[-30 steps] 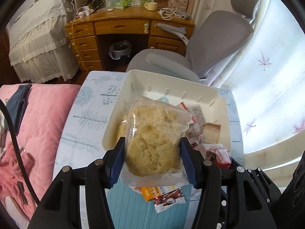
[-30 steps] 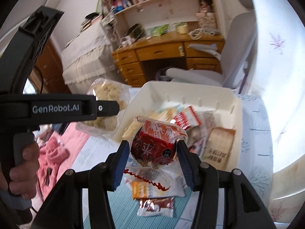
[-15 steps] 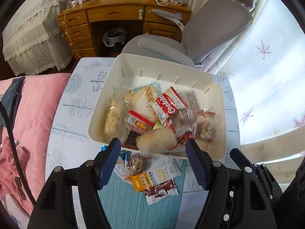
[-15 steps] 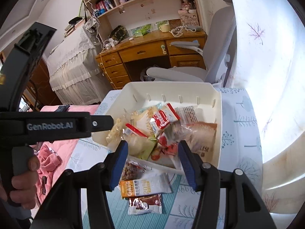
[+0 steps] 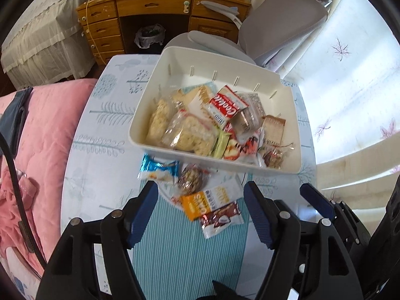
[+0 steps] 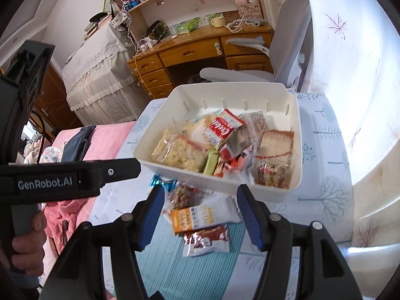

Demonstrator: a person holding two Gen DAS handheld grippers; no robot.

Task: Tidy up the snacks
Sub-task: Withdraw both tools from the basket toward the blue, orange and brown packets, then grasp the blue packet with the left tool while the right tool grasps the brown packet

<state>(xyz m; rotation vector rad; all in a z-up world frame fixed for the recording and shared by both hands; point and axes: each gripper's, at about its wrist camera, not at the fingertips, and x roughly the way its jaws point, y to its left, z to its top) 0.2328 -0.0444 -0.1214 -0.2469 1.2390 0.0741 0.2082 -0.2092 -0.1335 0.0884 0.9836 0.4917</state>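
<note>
A white bin (image 5: 285, 172) (image 6: 155, 150) full of several snack packs stands on the table. The clear bag of puffed rice cake (image 5: 190, 135) (image 6: 180, 155) lies in its near left part. Loose packs lie in front of the bin: a blue pack (image 5: 160, 168) (image 6: 162, 183), a nut bag (image 5: 191, 178) (image 6: 183, 195), an orange-and-white pack (image 5: 207, 201) (image 6: 197, 218) and a brown chocolate pack (image 5: 221, 218) (image 6: 206, 240). My left gripper (image 5: 201, 215) is open and empty above the loose packs. My right gripper (image 6: 201, 221) is open and empty too, over the same packs.
The table has a pale tree-print cloth (image 5: 100, 150) and a teal striped mat (image 5: 187, 257). A pink quilt (image 5: 42, 130) lies to the left. A grey office chair (image 5: 275, 25) and a wooden desk (image 5: 155, 7) stand behind the bin. The left gripper's body (image 6: 62, 177) shows in the right wrist view.
Both grippers opened and let go: the rice cake bag and the red pack now lie in the bin. Both grippers have pulled back toward the loose packs.
</note>
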